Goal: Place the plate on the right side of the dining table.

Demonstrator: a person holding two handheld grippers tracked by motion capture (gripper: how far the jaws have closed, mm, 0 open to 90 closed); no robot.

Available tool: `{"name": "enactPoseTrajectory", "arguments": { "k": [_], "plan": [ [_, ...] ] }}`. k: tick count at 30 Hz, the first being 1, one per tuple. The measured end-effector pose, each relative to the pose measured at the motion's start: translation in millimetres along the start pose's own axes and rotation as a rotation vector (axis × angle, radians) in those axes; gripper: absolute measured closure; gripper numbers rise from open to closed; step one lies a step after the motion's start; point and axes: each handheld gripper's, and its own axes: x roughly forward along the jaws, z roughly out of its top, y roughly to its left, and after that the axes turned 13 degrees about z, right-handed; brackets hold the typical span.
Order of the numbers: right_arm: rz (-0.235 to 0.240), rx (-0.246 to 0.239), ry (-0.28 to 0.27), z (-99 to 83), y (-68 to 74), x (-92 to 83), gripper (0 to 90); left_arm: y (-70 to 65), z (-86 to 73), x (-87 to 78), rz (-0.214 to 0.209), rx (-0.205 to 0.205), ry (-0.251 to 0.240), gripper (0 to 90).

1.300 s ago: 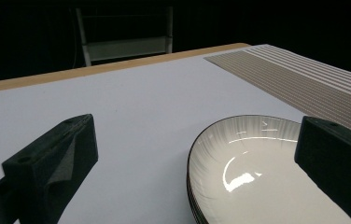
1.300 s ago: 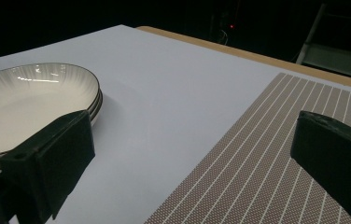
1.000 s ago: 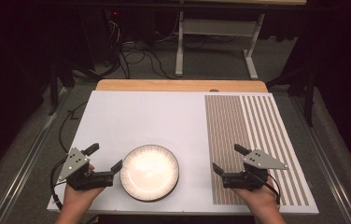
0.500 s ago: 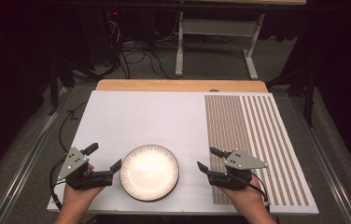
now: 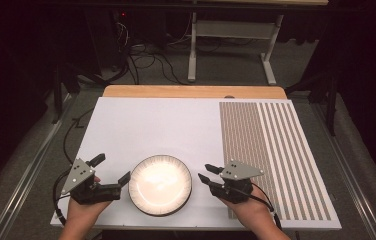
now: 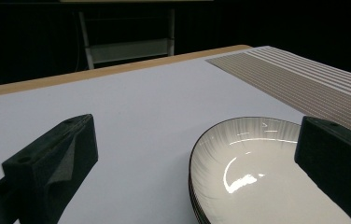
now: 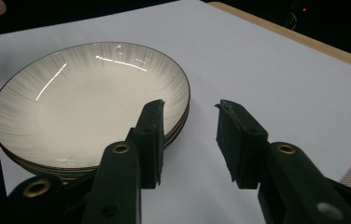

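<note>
A stack of shallow white plates (image 5: 160, 184) with dark rims sits near the front edge of the white board (image 5: 156, 125). My left gripper (image 5: 112, 168) rests just left of the stack, jaws wide open. In the left gripper view its gripper (image 6: 194, 126) frames bare board and the plates' (image 6: 257, 172) left rim. My right gripper (image 5: 205, 172) sits just right of the stack, pointing at it. Its jaws have just been closing and stand open with a narrow gap. In the right gripper view that gripper (image 7: 190, 112) has nothing between its jaws, and its left one stands close beside the plates' (image 7: 89, 102) rim.
A brown striped mat (image 5: 271, 150) covers the right part of the board. A wooden strip (image 5: 191, 91) runs along the far edge. Beyond it are a metal desk frame (image 5: 231, 45) and cables on the dark floor.
The right gripper has moved left, from the striped mat up to the plates' right rim, and its jaws have narrowed. The left gripper has stayed put.
</note>
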Motion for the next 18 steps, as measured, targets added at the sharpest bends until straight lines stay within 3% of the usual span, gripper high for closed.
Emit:
{"name": "enactPoseTrajectory", "arguments": {
  "k": [9, 18],
  "plan": [
    [0.082, 0.008, 0.080, 1.4, -2.4, 21.5, 90.0, 1.8, 0.0, -0.6, 0.006, -0.007, -0.004, 0.2],
    [0.143, 0.000, 0.158, -4.1, 1.3, 31.2, 90.0, 1.5, -0.3, -0.3, 0.002, -0.005, -0.002, 0.2]
  ]
}}
